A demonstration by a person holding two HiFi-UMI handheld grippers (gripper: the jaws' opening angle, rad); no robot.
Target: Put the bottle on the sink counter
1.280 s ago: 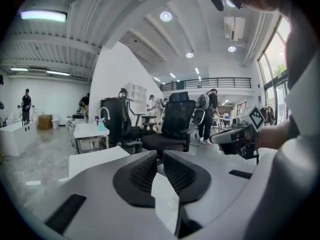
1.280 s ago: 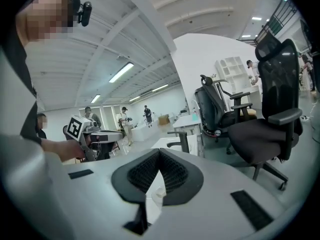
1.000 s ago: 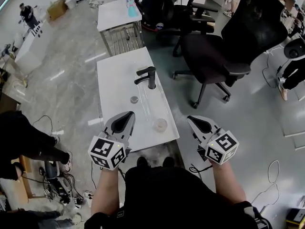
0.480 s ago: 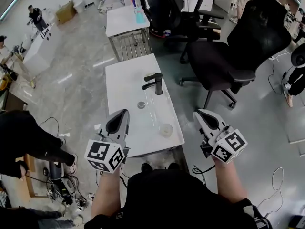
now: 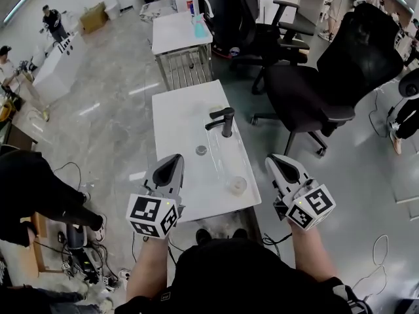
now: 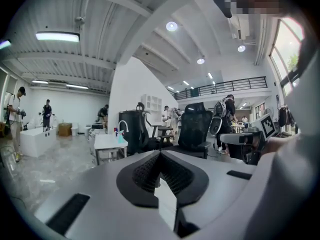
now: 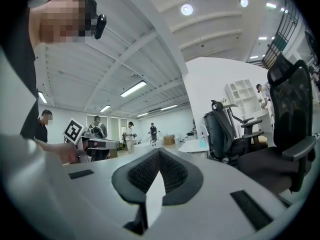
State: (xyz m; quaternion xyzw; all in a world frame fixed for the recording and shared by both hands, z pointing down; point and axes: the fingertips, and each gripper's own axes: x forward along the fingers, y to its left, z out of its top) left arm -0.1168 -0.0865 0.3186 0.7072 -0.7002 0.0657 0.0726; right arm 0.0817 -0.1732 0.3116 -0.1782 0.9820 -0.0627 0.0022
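Note:
The white sink counter (image 5: 180,120) with a black faucet (image 5: 224,120) and a round drain (image 5: 201,150) stands in front of me. A clear bottle (image 5: 226,170) seems to lie on it right of the drain, its round end near the front right corner. My left gripper (image 5: 171,165) hovers over the counter's front left edge, shut and empty. My right gripper (image 5: 278,164) hangs just off the front right corner, also shut and empty. Both gripper views look level across the room; the left gripper's (image 6: 160,154) and the right gripper's (image 7: 159,151) pads meet with nothing between them.
A black office chair (image 5: 327,77) stands right of the counter. Behind the counter is a white table (image 5: 180,31) bearing a teal spray bottle (image 5: 198,26). People stand at the far left (image 5: 51,19). Cables lie on the floor at both sides.
Both grippers have risen a little and stayed shut and empty. The head view has shifted, so the counter now sits further right and lower in the picture.

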